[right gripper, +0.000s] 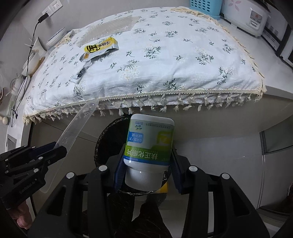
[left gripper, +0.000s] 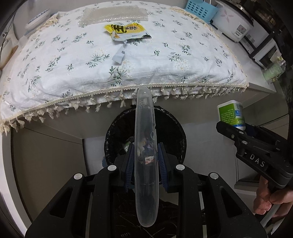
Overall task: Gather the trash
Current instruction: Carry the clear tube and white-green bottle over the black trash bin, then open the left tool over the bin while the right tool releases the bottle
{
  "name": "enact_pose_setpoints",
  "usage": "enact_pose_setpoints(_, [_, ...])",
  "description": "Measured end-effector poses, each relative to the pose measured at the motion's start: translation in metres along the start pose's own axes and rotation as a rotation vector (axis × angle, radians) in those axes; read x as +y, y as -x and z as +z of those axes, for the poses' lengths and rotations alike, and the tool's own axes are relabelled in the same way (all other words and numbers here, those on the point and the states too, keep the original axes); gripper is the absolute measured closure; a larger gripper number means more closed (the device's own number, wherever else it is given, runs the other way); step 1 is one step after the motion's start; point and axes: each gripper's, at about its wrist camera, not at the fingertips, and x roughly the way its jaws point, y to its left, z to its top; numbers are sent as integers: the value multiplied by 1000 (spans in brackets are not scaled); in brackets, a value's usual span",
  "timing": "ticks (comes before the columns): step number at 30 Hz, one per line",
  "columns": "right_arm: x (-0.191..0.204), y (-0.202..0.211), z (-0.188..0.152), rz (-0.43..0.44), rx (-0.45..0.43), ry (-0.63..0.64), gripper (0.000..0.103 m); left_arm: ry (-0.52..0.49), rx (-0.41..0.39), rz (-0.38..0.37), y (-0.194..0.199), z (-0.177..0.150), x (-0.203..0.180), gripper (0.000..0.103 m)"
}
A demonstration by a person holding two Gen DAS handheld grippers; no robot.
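My left gripper [left gripper: 145,164] is shut on a long clear plastic case [left gripper: 144,128], which stands on edge between the blue pads, above a bin with a black bag [left gripper: 170,128] on the floor. From the right wrist view the same case [right gripper: 73,133] slants up out of the left gripper [right gripper: 55,149]. My right gripper [right gripper: 147,171] is shut on a white pill bottle with a green label [right gripper: 149,144], cap toward the camera, over the bin [right gripper: 102,139]. A torn yellow snack wrapper [left gripper: 126,32] lies on the floral tablecloth [left gripper: 164,60], with a torn-off strip [left gripper: 118,55] beside it.
A sheet of bubble wrap [left gripper: 113,14] lies at the far side of the cloth. A blue basket [left gripper: 199,8] and a white rice cooker [left gripper: 232,22] stand at the back right. A cable and wall socket [right gripper: 42,18] are at the left. A hand [left gripper: 269,199] holds the right gripper.
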Motion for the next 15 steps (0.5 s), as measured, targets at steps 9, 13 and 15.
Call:
enact_pose_setpoints(9, [-16, -22, -24, -10, 33, -5, 62, 25, 38, 6, -32, -19, -1, 78])
enact_pose_setpoints(13, [-24, -30, -34, -18, 46, -4, 62, 31, 45, 5, -45, -24, -4, 78])
enact_pose_setpoints(15, [-27, -33, -38, -21, 52, -1, 62, 28, 43, 3, -51, -27, -6, 78])
